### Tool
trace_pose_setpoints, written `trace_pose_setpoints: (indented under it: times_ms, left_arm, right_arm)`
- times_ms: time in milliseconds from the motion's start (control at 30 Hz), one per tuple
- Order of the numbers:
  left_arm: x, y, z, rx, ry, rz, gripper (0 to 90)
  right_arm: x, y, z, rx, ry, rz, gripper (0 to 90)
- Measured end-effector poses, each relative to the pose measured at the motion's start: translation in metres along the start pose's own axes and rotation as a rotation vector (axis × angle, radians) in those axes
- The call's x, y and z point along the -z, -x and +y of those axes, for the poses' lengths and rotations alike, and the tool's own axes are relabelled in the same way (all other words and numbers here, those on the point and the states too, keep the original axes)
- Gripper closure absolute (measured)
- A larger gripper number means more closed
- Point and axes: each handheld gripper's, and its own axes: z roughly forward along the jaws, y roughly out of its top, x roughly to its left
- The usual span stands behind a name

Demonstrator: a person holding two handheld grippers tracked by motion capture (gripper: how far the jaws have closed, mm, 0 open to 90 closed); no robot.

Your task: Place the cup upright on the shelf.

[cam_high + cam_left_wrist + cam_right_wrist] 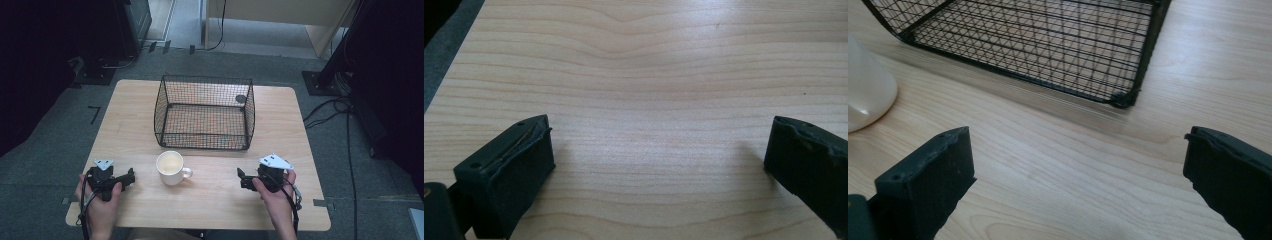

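Note:
A cream mug [171, 167] stands upright on the wooden table [125, 107], its handle pointing right; its side [865, 85] shows in the right gripper view. Behind it sits a black wire basket [204, 112], whose near corner [1120, 97] lies ahead of my right gripper. My left gripper [131, 176] rests low at the mug's left, open, with bare wood between its jaws [659, 150]. To the right of the mug my right gripper [241, 178] is also open, holding nothing [1078, 170].
The basket holds nothing but a small dark round spot [241, 99] at its back right. Grey carpet surrounds the table, with black stands [320, 80] and cables [330, 112] on the floor at the right.

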Motion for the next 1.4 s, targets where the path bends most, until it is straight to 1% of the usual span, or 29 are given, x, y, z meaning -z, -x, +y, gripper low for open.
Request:
trace_pose_setpoints:
  times_ms: [67, 133, 267, 367, 400, 433, 467, 567, 633, 700, 800, 867, 1033, 1067, 1100, 1133, 1233, 1333, 1400]
  left_arm:
    - [0.0, 0.0, 0.0, 0.0, 0.0, 0.0, 0.0]
    - [0.0, 0.0, 0.0, 0.0, 0.0, 0.0, 0.0]
    - [0.0, 0.0, 0.0, 0.0, 0.0, 0.0, 0.0]
    - [0.0, 0.0, 0.0, 0.0, 0.0, 0.0, 0.0]
    - [0.0, 0.0, 0.0, 0.001, 0.0, 0.0, 0.0]
    - [0.0, 0.0, 0.0, 0.001, 0.0, 0.0, 0.0]
    - [0.0, 0.0, 0.0, 0.001, 0.0, 0.0, 0.0]
    - [0.0, 0.0, 0.0, 0.001, 0.0, 0.0, 0.0]
    - [0.0, 0.0, 0.0, 0.001, 0.0, -0.002, 0.0]
    - [0.0, 0.0, 0.0, 0.001, 0.0, -0.002, 0.0]
    - [0.0, 0.0, 0.0, 0.001, 0.0, -0.002, 0.0]
    - [0.0, 0.0, 0.0, 0.001, 0.0, -0.002, 0.0]
    - [0.0, 0.0, 0.0, 0.0, 0.001, -0.002, 0.0]
    - [0.0, 0.0, 0.0, -0.001, 0.001, -0.003, 0.0]
    - [0.0, 0.0, 0.0, -0.001, 0.0, -0.003, 0.0]
    - [0.0, 0.0, 0.0, -0.002, -0.001, -0.004, 0.0]
    - [0.0, 0.0, 0.0, -0.002, 0.001, -0.004, 0.0]
    - [-0.001, 0.0, 0.0, -0.003, 0.001, -0.005, 0.0]
    - [0.0, 0.0, 0.0, -0.004, 0.0, -0.005, 0.0]
  right_arm:
    - [-0.001, -0.002, 0.001, 0.004, 0.0, 0.004, 0.0]
    - [-0.002, -0.01, 0.003, 0.018, 0.005, 0.017, 0.0]
    - [-0.005, -0.019, 0.006, 0.025, -0.002, 0.049, 0.0]
    - [-0.008, -0.027, 0.009, 0.04, -0.01, 0.08, 0.5]
    - [-0.008, -0.029, 0.01, 0.044, -0.01, 0.085, 3.5]
    - [-0.008, -0.029, 0.01, 0.044, -0.01, 0.085, 3.5]
    - [-0.009, -0.035, 0.011, 0.043, 0.005, 0.08, 6.8]
    - [-0.011, -0.039, 0.013, 0.047, 0.009, 0.092, 6.8]
    - [-0.014, -0.046, 0.015, 0.055, 0.011, 0.103, 7.0]
    - [-0.015, -0.048, 0.015, 0.061, 0.014, 0.109, 7.0]
    - [-0.018, -0.056, 0.016, 0.071, 0.011, 0.131, 7.9]
    - [-0.021, -0.063, 0.016, 0.068, 0.008, 0.143, 12.7]
    - [-0.025, -0.074, 0.018, 0.086, 0.008, 0.18, 15.6]
    - [-0.025, -0.074, 0.018, 0.086, 0.008, 0.18, 15.6]
    - [-0.026, -0.079, 0.018, 0.089, 0.013, 0.197, 20.3]
    - [-0.026, -0.079, 0.018, 0.089, 0.013, 0.197, 20.3]
    - [-0.028, -0.084, 0.019, 0.088, 0.018, 0.235, 27.2]
    - [-0.034, -0.094, 0.019, 0.107, 0.012, 0.262, 32.7]
    - [-0.035, -0.096, 0.019, 0.111, 0.011, 0.266, 33.4]
